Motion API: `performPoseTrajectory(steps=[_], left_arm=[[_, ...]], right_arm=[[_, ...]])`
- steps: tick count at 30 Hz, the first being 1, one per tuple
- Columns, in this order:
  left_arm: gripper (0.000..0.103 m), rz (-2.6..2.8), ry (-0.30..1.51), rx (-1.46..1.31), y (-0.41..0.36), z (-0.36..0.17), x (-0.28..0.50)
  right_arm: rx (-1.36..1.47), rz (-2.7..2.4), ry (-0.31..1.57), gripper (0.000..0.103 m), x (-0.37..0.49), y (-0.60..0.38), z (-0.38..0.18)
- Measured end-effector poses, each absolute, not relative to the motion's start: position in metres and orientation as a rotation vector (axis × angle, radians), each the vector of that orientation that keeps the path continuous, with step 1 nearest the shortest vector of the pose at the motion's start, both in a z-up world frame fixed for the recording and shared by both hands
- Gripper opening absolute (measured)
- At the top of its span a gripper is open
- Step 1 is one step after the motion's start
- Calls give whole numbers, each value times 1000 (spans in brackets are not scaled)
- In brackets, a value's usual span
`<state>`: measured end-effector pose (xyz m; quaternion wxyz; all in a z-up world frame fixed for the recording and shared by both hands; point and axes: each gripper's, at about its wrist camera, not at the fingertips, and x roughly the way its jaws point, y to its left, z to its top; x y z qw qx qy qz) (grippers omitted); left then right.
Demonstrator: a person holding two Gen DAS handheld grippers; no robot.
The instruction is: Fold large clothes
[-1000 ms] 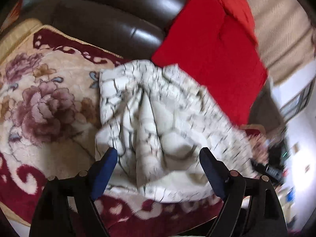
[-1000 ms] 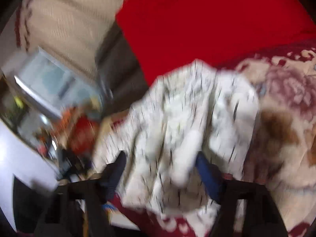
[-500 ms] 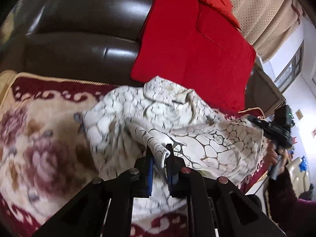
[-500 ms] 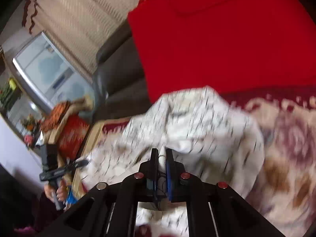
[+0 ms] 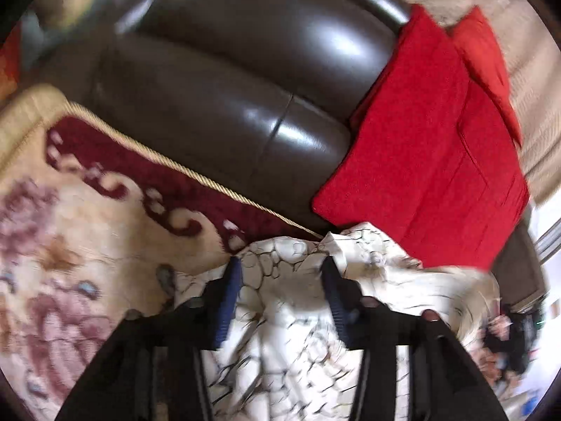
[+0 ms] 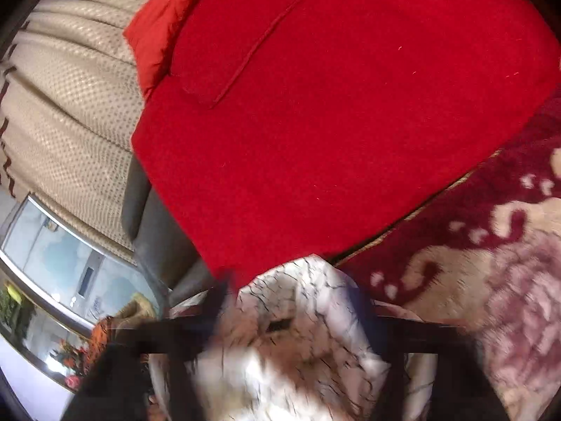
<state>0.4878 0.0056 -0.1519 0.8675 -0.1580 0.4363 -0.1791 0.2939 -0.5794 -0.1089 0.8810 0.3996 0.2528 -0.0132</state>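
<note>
A cream garment with a dark crackle print [image 5: 291, 315] lies bunched on the floral sofa cover [image 5: 70, 245]. My left gripper [image 5: 282, 273] is open, its blue-padded fingers [image 5: 229, 301] spread over the garment's upper edge, with nothing held between them. In the right wrist view the same garment [image 6: 298, 333] lies under my right gripper [image 6: 291, 291], which is open with fingers wide apart; the view is blurred.
A dark brown leather sofa back [image 5: 245, 87] rises behind the cover. Red cushions [image 5: 438, 140] lean at the right, close behind the garment; they fill the right wrist view [image 6: 333, 105]. Beige curtains [image 6: 70, 105] and a window [image 6: 52, 263] are at the left.
Both grippers were shut on folds of the garment half a second ago. Now both are open and the garment lies loose beneath them. Both views have dropped lower toward the sofa back.
</note>
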Motion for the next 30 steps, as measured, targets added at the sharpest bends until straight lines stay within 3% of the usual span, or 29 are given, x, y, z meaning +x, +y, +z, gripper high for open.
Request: performPoseTrajectory(steps=[3, 5, 9, 11, 13, 14, 15, 16, 19, 21, 22, 25, 30], left_arm=[[63, -374, 843, -236, -7, -134, 447], [77, -359, 788, -187, -20, -126, 416], [80, -317, 747, -84, -43, -133, 384], [80, -213, 791, -32, -48, -147, 390], [80, -103, 844, -27, -38, -167, 398], [80, -83, 877, -102, -21, -178, 403], [80, -76, 894, -163, -9, -187, 407], [83, -70, 920, -225, 3, -196, 411], [83, -93, 958, -390, 24, -207, 423], [83, -86, 883, -344, 18, -192, 426], [83, -92, 835, -307, 10, -183, 426], [83, -122, 759, -252, -7, -168, 433], [83, -73, 887, -158, -26, -195, 463]], right_arm=[[665, -38, 547, 85, 274, -555, -99], [595, -1, 584, 83, 265, -531, -97], [466, 86, 691, 66, 262, -480, -105], [407, 104, 776, 56, 270, -461, -120], [383, 11, 877, 35, 280, -464, -144], [368, -66, 900, 35, 281, -470, -152], [331, -151, 911, 27, 280, -477, -160], [313, -209, 923, 6, 278, -484, -166], [393, -236, 904, 5, 272, -497, -162], [376, -254, 862, 7, 272, -491, -150], [365, -241, 826, 13, 274, -490, -145], [338, -169, 779, 12, 289, -474, -131], [360, -101, 858, 13, 336, -468, -141]])
